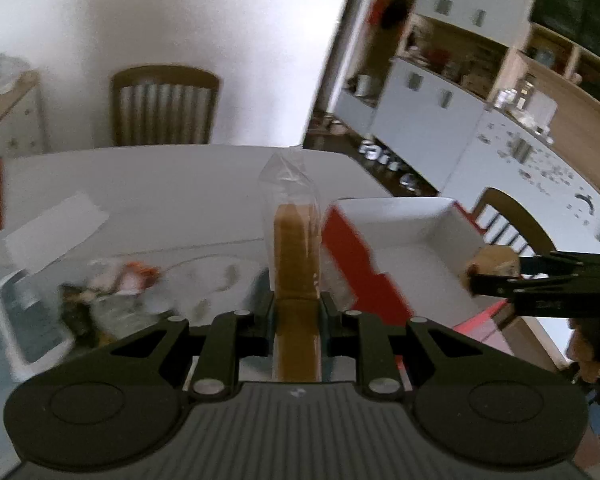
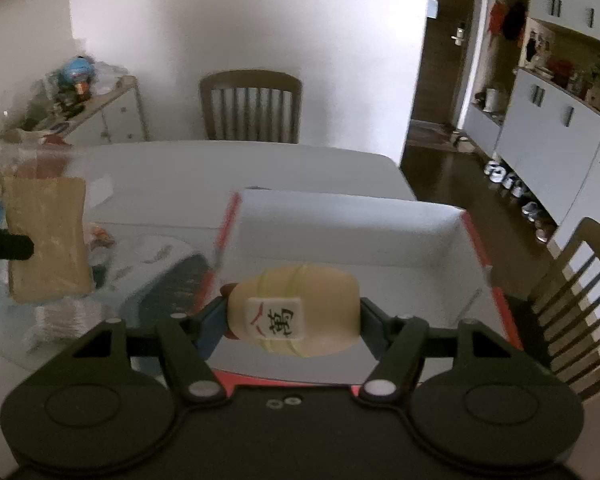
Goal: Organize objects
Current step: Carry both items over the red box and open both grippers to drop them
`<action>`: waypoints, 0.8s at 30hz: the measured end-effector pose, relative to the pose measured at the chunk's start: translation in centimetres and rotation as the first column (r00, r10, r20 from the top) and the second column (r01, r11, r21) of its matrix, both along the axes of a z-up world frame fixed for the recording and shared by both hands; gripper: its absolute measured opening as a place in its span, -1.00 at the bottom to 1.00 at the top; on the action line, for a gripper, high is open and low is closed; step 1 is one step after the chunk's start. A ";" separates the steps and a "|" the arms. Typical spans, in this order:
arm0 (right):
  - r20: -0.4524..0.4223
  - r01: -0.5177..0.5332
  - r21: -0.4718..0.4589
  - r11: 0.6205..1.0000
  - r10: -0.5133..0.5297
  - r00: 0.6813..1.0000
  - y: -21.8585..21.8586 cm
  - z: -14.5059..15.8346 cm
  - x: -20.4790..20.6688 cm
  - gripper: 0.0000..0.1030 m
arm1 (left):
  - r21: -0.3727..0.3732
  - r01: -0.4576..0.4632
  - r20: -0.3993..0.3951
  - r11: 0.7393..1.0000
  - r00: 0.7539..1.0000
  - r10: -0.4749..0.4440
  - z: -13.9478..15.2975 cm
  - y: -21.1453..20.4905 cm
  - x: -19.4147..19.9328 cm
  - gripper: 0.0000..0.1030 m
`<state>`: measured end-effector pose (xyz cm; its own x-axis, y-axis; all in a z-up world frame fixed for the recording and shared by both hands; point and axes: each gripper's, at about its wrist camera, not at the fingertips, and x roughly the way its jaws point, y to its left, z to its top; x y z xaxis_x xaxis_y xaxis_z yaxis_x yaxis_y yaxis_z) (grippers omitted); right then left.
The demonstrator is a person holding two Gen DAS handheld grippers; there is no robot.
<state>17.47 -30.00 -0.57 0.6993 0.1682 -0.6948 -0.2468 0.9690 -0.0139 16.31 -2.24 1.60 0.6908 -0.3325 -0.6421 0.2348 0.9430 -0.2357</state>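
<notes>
- Two grippers are working over one white table (image 2: 188, 168): the left gripper (image 1: 296, 304) is pinching one bag of sliced bread (image 1: 296, 248) edge-on, its jaws pressed nearly together on the loaf, with the clear wrapper standing up above the slices.
- One right gripper (image 2: 292, 316) is holding one cream-coloured barrel-shaped toy (image 2: 296, 312) sideways, its jaws spread about halfway and gripping the toy at both ends; a white tile with a printed character is facing the camera.
- One open box (image 2: 352, 232), white inside with red edges, is sitting near the table's right edge, just beyond the toy.
- One loose clutter of wrappers and packets (image 1: 112, 280) is lying toward the table's left edge, too blurred to count.
- One sheet of white paper (image 1: 56, 232) is lying beyond that clutter.
- Two wooden chairs are showing: one chair (image 2: 252, 106) at the far edge, a second chair (image 2: 580, 300) at the right edge.
- One row of shoes (image 2: 516, 192) is lining the floor under white cabinets (image 2: 548, 128).
</notes>
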 end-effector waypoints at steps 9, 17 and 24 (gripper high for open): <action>-0.023 0.067 -0.032 0.997 -0.068 0.997 -5.0 -2.2 1.7 0.32 | -0.018 0.139 -0.002 0.990 0.990 -0.139 0.0 -8.2 3.1 -0.61; -0.035 0.073 -0.034 0.997 -0.075 0.997 -7.1 -3.4 3.2 0.32 | -0.020 0.201 0.003 0.979 0.980 -0.201 1.1 -13.4 6.5 -0.62; -0.065 0.057 -0.052 0.997 -0.061 0.996 -7.6 -4.7 4.6 0.32 | -0.049 0.246 -0.103 0.968 0.963 -0.250 -2.7 -17.5 9.5 -0.62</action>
